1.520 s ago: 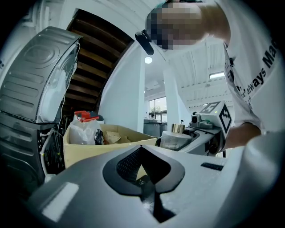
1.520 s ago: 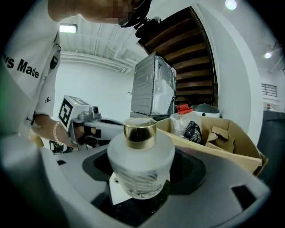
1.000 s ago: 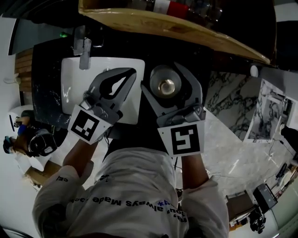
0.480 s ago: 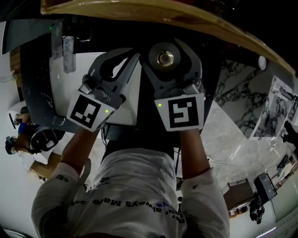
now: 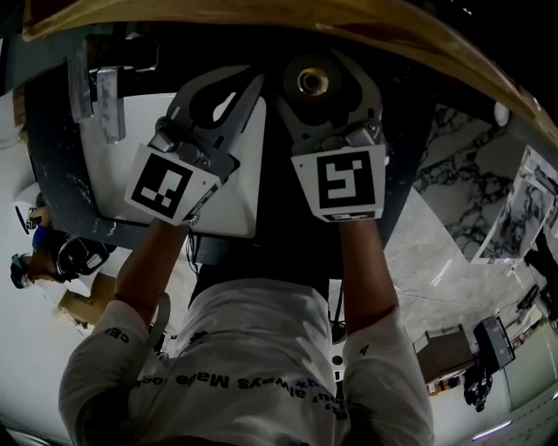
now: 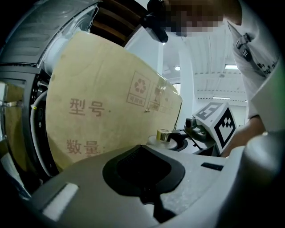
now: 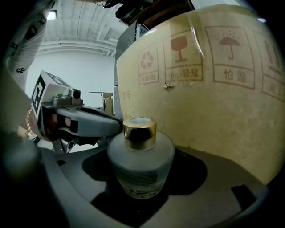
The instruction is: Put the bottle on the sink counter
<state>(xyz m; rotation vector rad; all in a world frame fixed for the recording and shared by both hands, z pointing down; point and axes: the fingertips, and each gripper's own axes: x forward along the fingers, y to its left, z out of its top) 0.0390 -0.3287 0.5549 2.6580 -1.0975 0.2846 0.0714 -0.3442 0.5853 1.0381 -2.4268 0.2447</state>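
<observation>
A round frosted-glass bottle [image 5: 312, 81] with a gold cap sits upright between the jaws of my right gripper [image 5: 316, 63], which is shut on it. In the right gripper view the bottle [image 7: 140, 160] fills the middle, close in front of a cardboard sheet [image 7: 213, 89]. My left gripper [image 5: 253, 83] is just to the left of it, over the white sink basin [image 5: 113, 174], shut with nothing in it. The left gripper view looks over its closed jaws and shows the bottle's cap [image 6: 162, 135] and the right gripper's marker cube [image 6: 218, 122].
A chrome faucet [image 5: 105, 96] stands at the basin's far left on the dark counter [image 5: 52, 165]. A cardboard edge [image 5: 261, 22] overhangs the far side, just above both grippers. Marbled floor [image 5: 453, 192] lies to the right.
Both grippers have moved forward, away from me, toward the overhanging cardboard. The bottle has travelled with the right gripper. The left gripper has stayed alongside it.
</observation>
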